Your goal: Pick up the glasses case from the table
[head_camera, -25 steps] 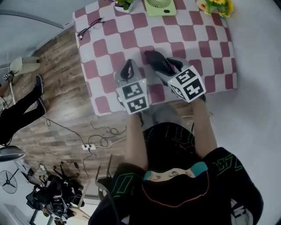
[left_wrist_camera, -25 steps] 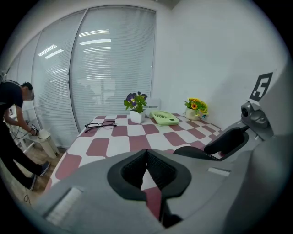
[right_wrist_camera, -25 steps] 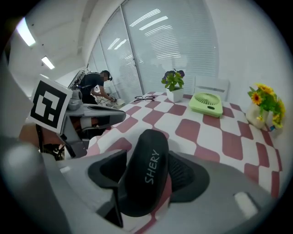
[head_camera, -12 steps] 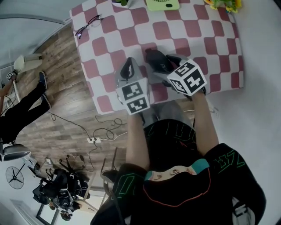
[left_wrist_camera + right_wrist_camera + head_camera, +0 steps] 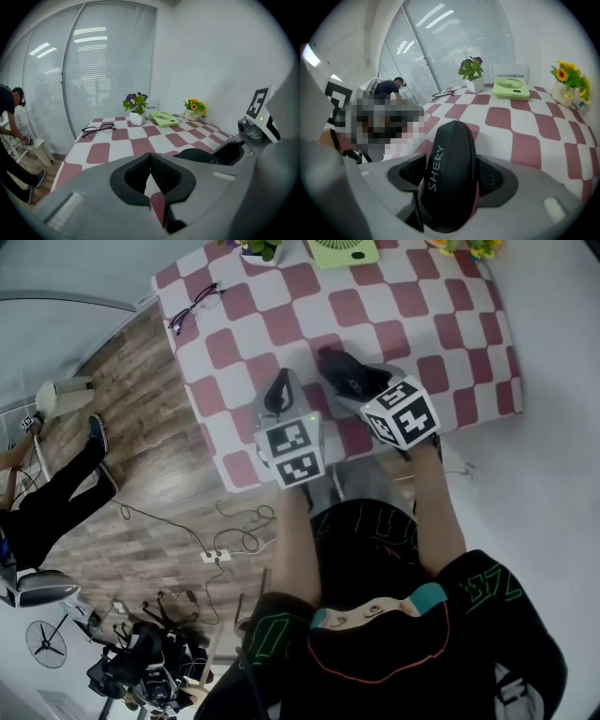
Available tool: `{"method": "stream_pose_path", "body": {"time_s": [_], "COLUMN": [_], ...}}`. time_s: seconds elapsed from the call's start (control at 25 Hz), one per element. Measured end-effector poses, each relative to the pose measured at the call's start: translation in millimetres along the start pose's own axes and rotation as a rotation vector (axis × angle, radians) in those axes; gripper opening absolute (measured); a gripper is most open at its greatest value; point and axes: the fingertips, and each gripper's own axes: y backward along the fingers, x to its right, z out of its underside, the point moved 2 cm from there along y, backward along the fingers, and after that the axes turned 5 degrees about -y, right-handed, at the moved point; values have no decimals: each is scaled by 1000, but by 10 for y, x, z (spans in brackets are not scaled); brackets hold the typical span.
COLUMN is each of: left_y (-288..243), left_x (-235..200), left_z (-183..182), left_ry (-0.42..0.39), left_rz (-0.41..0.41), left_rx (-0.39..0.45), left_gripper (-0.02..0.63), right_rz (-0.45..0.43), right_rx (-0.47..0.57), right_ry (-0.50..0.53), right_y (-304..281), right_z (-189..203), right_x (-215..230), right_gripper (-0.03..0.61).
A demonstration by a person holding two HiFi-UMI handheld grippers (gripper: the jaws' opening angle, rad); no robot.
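The grasp is the step in hand. The right hand-held gripper (image 5: 451, 182) has its jaws closing round the black glasses case (image 5: 451, 140), which lies lengthwise between the pads near the near edge of the checked surface (image 5: 375, 307). The left hand-held gripper (image 5: 150, 161) hovers just left of it, jaws together on nothing.

Next, I judge, the pads must settle firmly on the case's rounded sides before any lift, because the shell looks smooth and could slip.

The right gripper view shows the case's lettering and its fit between the pads. The head view does not show that, but it shows how close the case sits to the near edge, with the spectacles (image 5: 194, 304) at the far left corner.
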Motion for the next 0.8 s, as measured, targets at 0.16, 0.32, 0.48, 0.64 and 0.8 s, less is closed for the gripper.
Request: {"method": "stream_pose_path", "body": {"time_s": [0.16,0.32,0.48,0.64,0.8], "left_y": [113,307,513,690,865], "left_x": [-74,-217,-443,-558,-598], "left_z": [-167,-368,-598,-837,-1119], "left_ry": [-23,-58,-71,-78,-100], "left_rz": [21,24,3,-10,-14], "left_rx": [61,129,206,282,366], "left_gripper": [9,10,9,9,11], "right_rz": [69,141,187,209,222], "right_rx": [106,253,370,462,566], "right_ry": [18,22,37,75,118], "right_y": [91,254,428,654,895], "right_z": [-124,-412,-686,-983,-1305], "right_x": [-87,-167,-308,-432,-523], "right_gripper": [328,327,327,327,327]}}
